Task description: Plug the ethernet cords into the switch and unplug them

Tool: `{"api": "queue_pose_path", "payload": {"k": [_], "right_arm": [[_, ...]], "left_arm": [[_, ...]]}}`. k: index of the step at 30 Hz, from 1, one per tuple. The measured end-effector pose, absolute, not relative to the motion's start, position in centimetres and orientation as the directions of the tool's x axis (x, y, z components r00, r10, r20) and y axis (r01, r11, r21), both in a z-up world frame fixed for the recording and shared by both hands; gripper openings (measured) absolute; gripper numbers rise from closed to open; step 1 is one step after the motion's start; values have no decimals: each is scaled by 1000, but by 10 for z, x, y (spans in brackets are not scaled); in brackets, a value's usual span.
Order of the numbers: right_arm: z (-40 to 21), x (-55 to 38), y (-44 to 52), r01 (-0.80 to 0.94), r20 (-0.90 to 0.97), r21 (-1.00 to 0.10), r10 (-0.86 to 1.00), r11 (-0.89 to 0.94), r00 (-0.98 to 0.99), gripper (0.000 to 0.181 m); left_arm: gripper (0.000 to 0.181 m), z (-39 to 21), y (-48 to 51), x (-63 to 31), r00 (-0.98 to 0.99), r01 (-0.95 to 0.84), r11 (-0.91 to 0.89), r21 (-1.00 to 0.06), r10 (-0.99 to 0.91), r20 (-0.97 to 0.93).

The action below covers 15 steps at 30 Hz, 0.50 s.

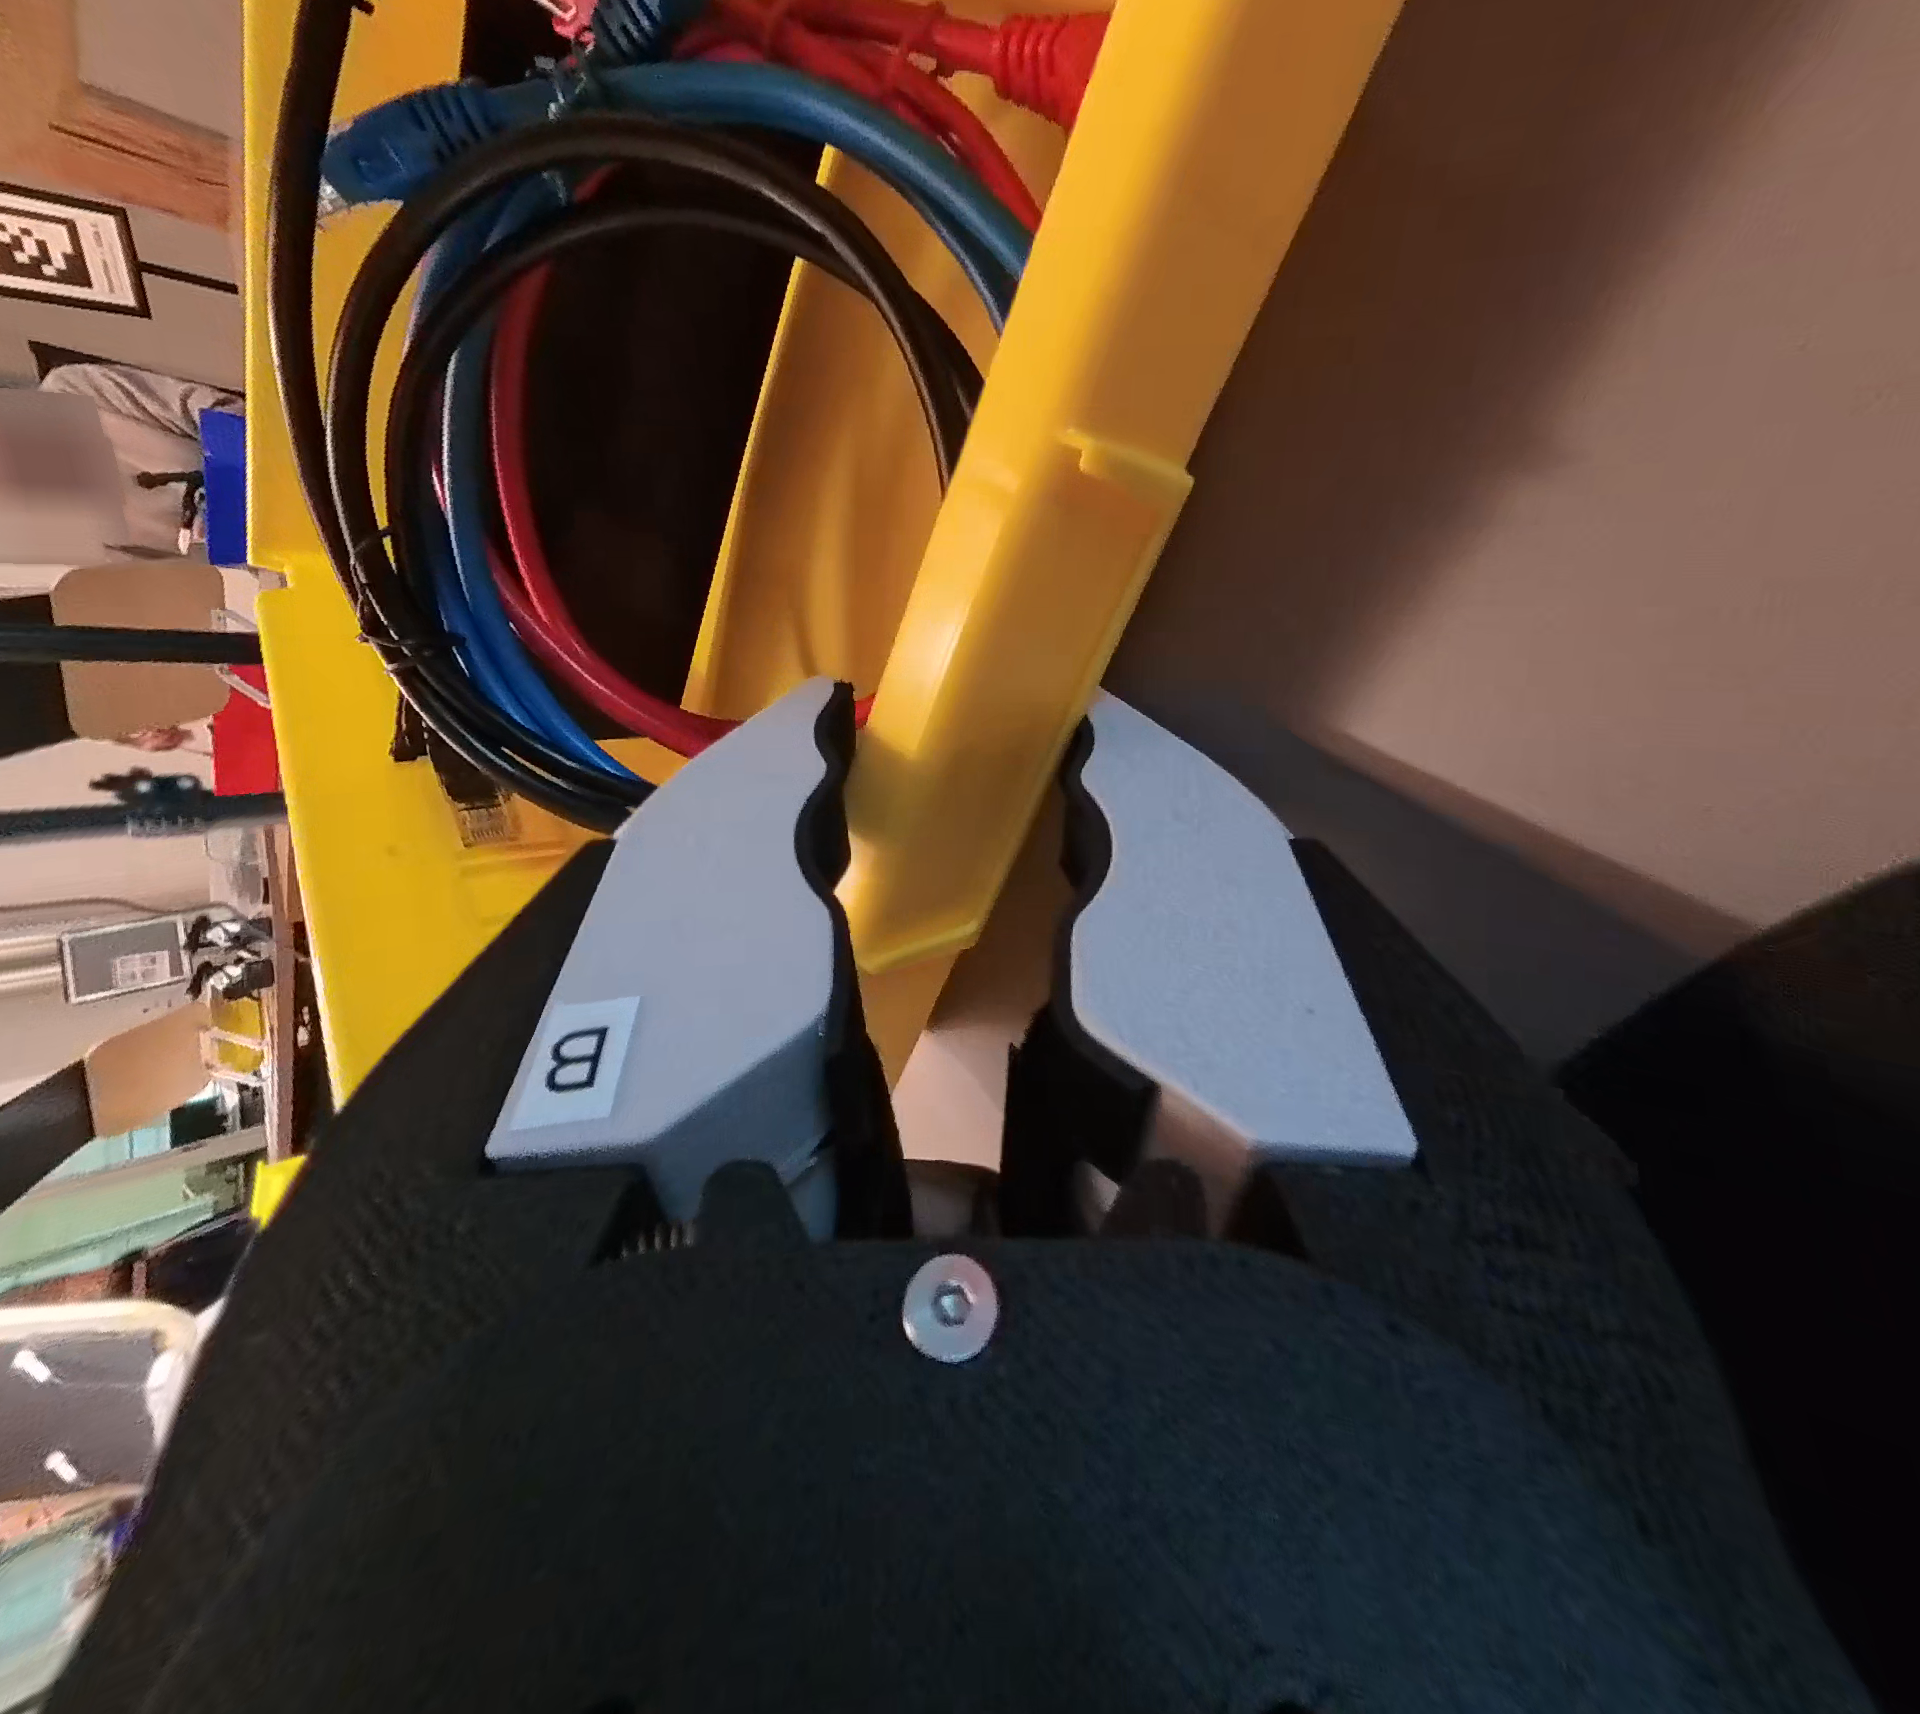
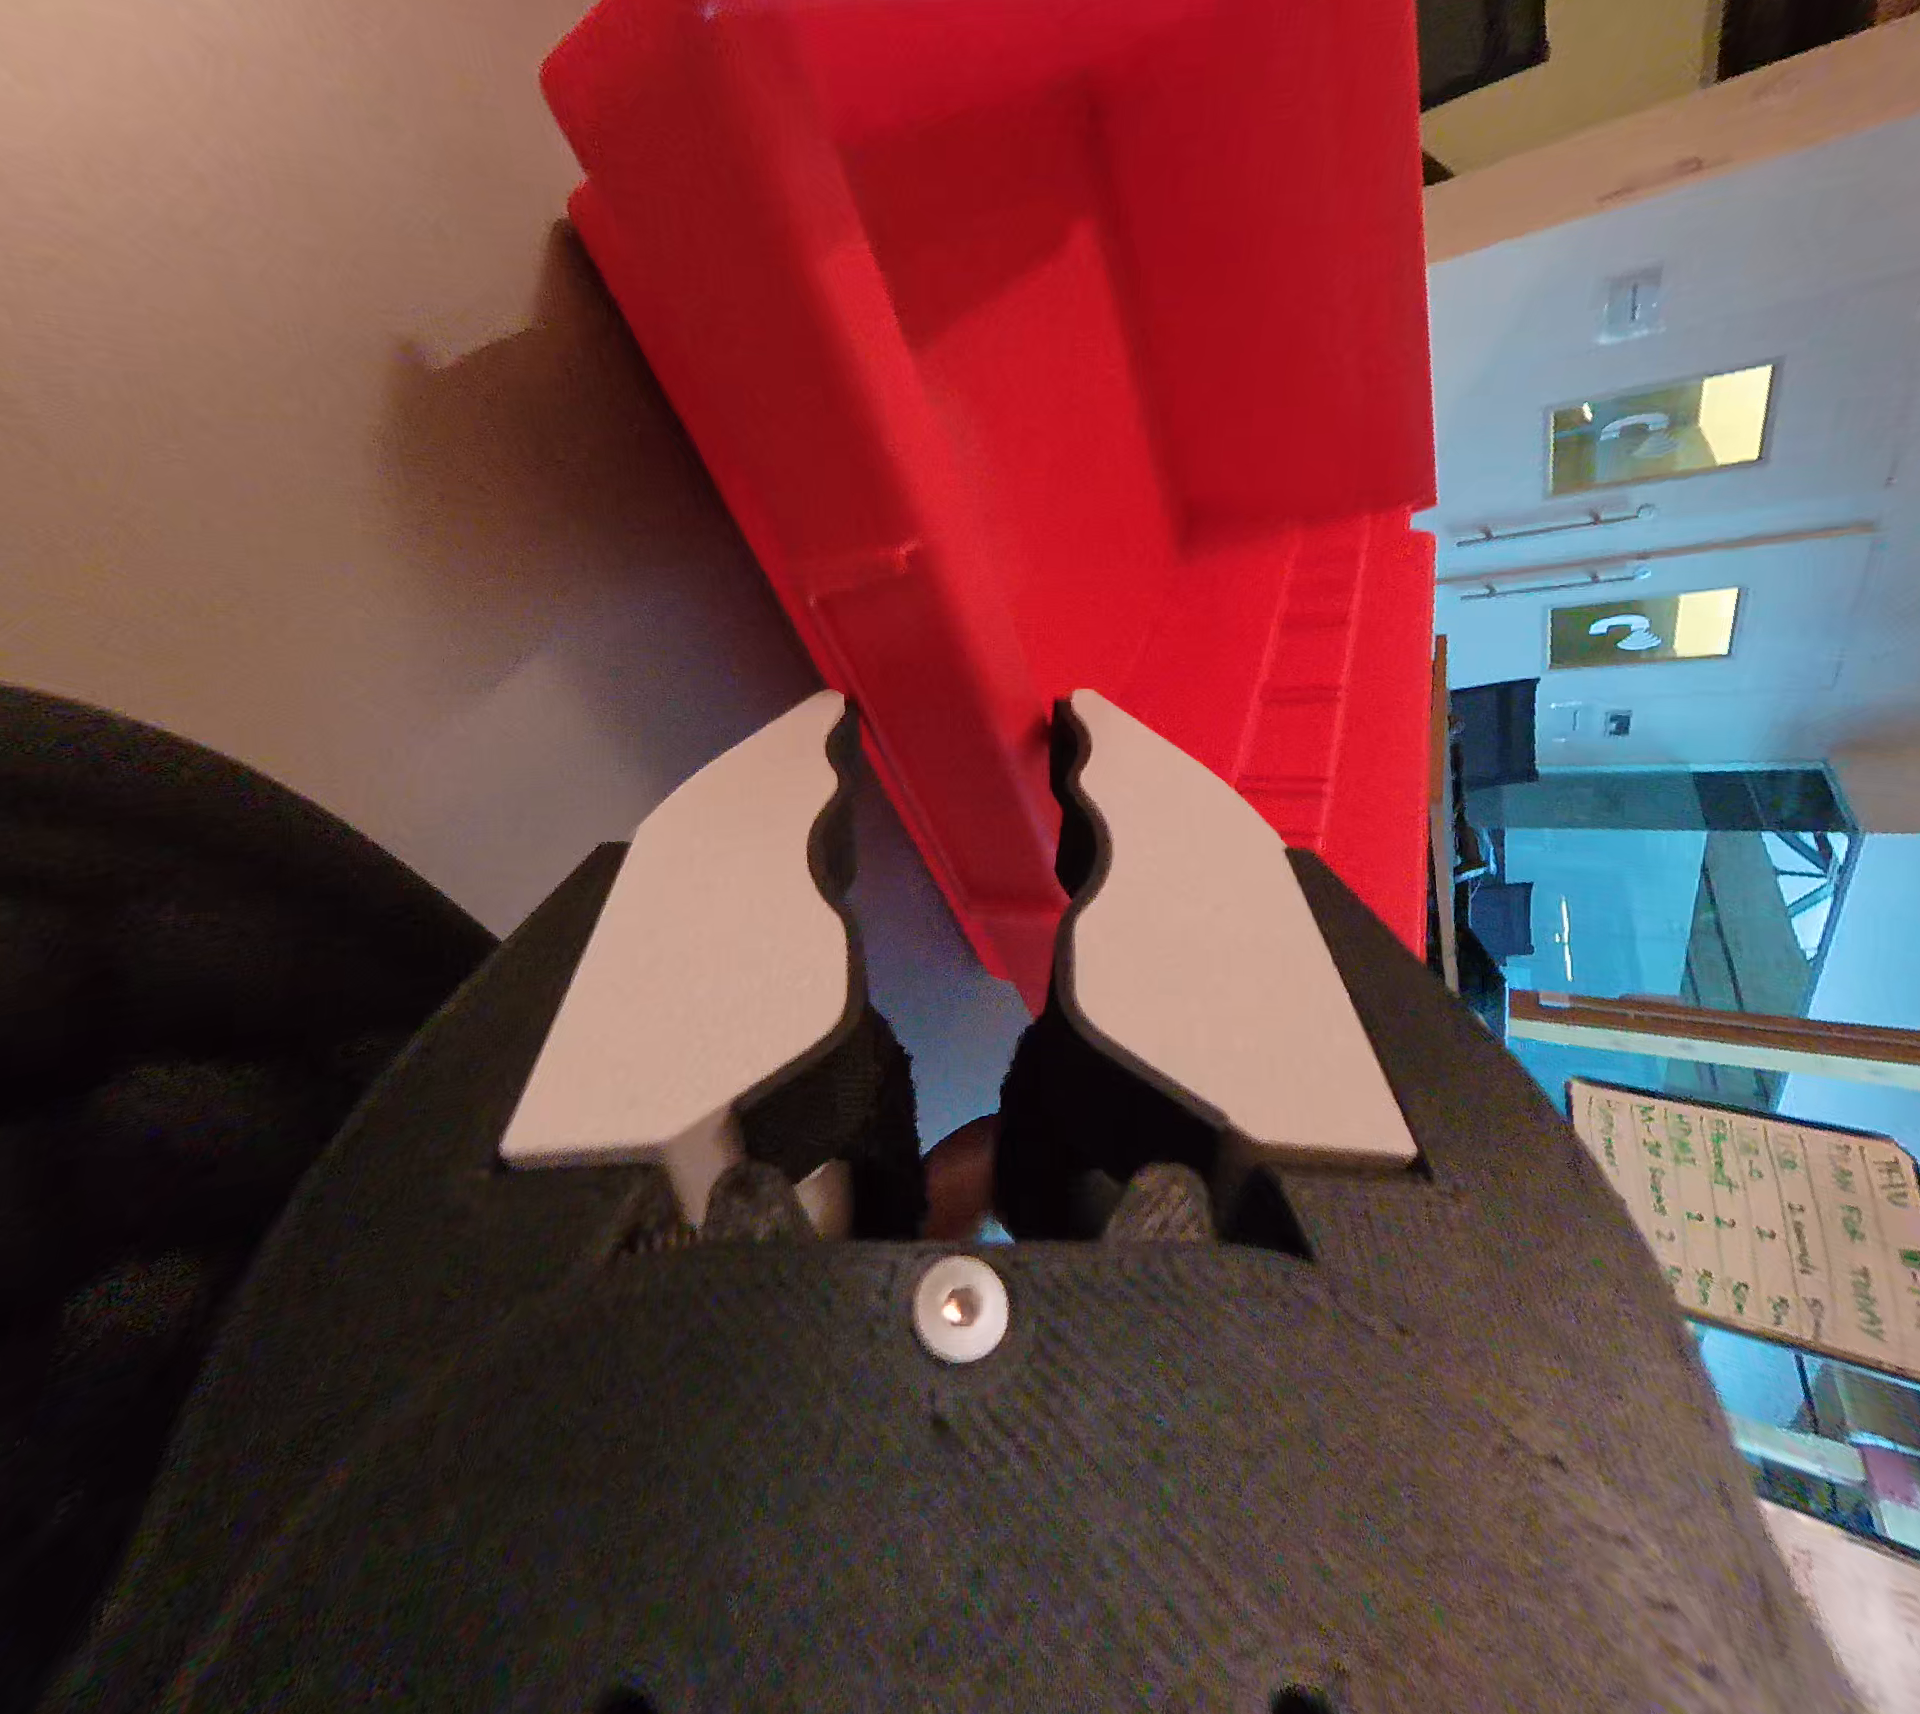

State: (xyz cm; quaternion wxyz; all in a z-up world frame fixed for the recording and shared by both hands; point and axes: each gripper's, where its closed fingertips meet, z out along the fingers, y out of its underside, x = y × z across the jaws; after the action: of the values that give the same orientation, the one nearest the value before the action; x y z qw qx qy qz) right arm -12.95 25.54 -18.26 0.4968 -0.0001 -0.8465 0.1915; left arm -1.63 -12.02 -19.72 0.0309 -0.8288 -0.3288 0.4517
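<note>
Left claw: clamped on the rim of the yellow bin.
Cords: black, blue and red coils inside that bin; light and floppy, so I'd take one by its stiff plug boot.
Right claw: gripping the red bin wall; no switch visible.
Bench: plain tan, office behind.

A plain beige table top carries a yellow bin in the left wrist view. In the right wrist view the same pale surface carries a red bin, casting a soft shadow to its left
</note>
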Motion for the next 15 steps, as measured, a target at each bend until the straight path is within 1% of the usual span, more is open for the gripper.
{"api": "queue_pose_path", "payload": {"k": [8,14,15], "right_arm": [[-183,-141,297,-69,823,-326,247,943,-512,36],[-183,-143,326,3,815,-323,280,946,-507,37],[-183,-143,332,16,814,-321,284,947,-507,37]], "left_arm": [[38,-197,-171,38,332,576,-734,-361,613,-717],[37,-197,-221,90,317,650,-690,-319,627,-711],[37,-197,-228,99,328,655,-693,-299,618,-714]]}}
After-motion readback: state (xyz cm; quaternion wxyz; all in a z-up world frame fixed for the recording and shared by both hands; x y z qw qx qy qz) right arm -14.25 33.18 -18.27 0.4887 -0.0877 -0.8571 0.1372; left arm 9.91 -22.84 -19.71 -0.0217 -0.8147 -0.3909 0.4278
